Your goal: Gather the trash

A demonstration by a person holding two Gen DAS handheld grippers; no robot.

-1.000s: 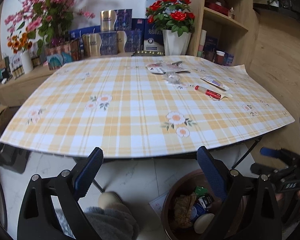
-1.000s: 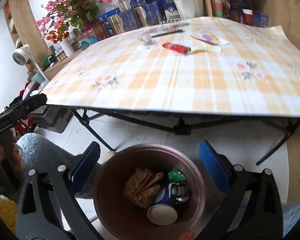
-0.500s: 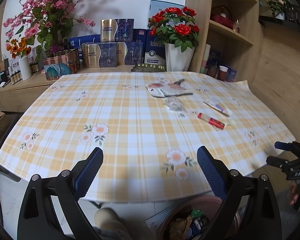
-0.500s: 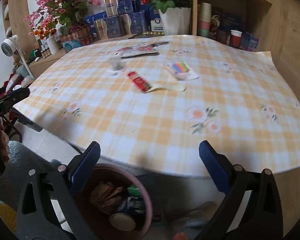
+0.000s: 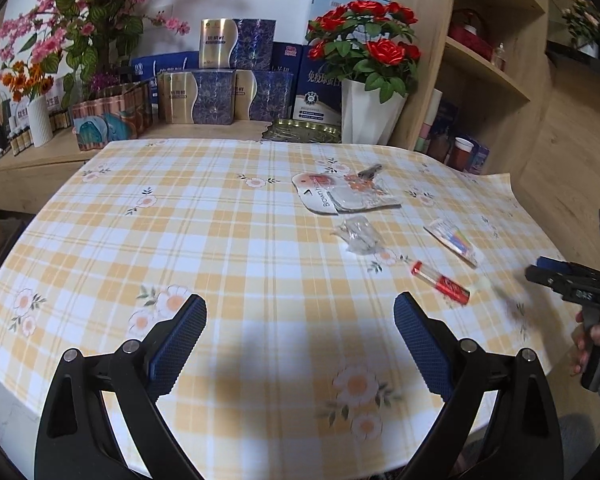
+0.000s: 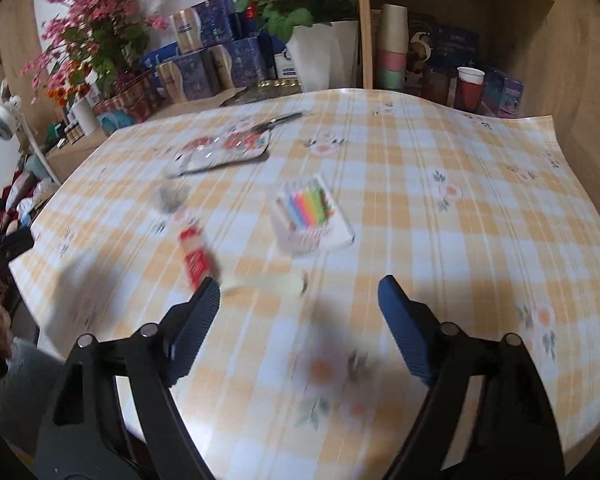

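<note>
Several pieces of trash lie on the checked tablecloth point(image 5: 228, 248): a flat white pouch point(image 5: 340, 198) point(image 6: 224, 152), a crumpled clear wrapper point(image 5: 358, 234), a red-and-white tube wrapper point(image 5: 440, 282) point(image 6: 196, 254) and a white packet with coloured stripes point(image 5: 454, 240) point(image 6: 310, 216). My left gripper point(image 5: 300, 336) is open and empty above the near table edge. My right gripper point(image 6: 298, 316) is open and empty, just short of the red tube wrapper and the striped packet. It also shows in the left wrist view point(image 5: 568, 280) at the right edge.
Blue and gold boxes point(image 5: 216, 96), a white vase of red roses point(image 5: 366, 112) and pink flowers point(image 5: 80, 40) stand behind the table. A wooden shelf point(image 6: 452, 64) with cups stands at the far right. A gold tray point(image 5: 304, 130) lies at the table's far edge.
Both grippers have risen from the brown trash bin under the table to above the tabletop. The right one has moved in toward the wrappers. The bin is out of view now.
</note>
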